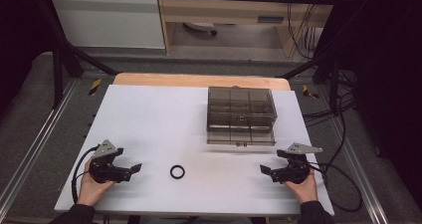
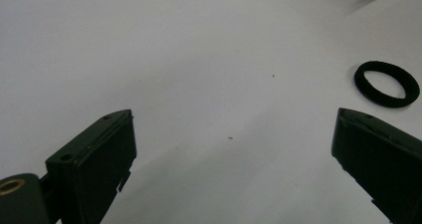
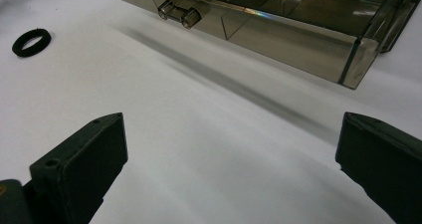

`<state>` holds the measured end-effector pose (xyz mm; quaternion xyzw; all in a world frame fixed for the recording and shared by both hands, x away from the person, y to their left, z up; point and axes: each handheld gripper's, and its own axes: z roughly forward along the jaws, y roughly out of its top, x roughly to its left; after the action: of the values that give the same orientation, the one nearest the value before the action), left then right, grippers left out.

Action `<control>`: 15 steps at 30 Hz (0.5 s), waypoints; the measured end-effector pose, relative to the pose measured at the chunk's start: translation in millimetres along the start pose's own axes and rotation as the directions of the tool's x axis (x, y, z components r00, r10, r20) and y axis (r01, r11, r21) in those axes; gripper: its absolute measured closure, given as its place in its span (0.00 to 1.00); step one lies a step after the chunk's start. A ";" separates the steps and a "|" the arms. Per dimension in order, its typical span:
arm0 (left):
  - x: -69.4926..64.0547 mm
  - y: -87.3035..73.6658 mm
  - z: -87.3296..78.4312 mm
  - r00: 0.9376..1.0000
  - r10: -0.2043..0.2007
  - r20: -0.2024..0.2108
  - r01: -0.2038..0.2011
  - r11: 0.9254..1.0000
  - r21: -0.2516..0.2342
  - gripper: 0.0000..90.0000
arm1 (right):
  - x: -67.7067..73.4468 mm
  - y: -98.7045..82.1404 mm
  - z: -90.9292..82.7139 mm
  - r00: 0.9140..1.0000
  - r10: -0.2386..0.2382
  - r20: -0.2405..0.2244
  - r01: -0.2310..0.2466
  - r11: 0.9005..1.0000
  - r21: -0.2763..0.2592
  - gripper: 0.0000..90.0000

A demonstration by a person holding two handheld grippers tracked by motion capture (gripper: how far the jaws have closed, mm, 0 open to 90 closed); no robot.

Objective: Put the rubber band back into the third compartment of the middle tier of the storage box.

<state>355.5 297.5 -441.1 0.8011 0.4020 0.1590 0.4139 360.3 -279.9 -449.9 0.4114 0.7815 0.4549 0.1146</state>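
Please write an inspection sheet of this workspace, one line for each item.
Surface: white flat tabletop, a wooden edge at the far side.
Job's things: small black ring lying flat near the front; smoky transparent plastic compartment box, lid closed, latch facing the person.
Clutter: nothing seen.
Grippers: left gripper and right gripper resting low, jaws apart, holding nothing.
Cables: black cable trailing from each gripper.
Surroundings: black frame bars, grey floor.

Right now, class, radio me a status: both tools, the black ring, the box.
Left tool open, empty. Right tool open, empty. Black ring flat on the table between them, untouched. Smoky clear box closed, behind the ring; nothing in the way.
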 end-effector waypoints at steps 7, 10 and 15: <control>0.4 0.0 -0.1 1.000 -0.005 0.004 0.005 1.000 0.000 0.04 | 3.0 1.0 2.1 1.000 -0.008 -0.006 0.008 1.000 -0.001 0.01; 0.4 0.0 0.0 1.000 -0.005 0.005 0.005 1.000 0.000 0.04 | 5.3 1.7 3.5 1.000 -0.012 -0.008 0.012 1.000 0.009 0.01; 0.6 -0.1 0.3 1.000 -0.005 0.008 0.005 1.000 0.004 0.04 | 7.1 2.5 4.9 1.000 -0.015 -0.016 0.015 1.000 0.006 0.01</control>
<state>356.0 297.9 -441.4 0.8017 0.4025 0.1539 0.4142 359.8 -270.9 -449.3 0.4022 0.7869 0.4548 0.1107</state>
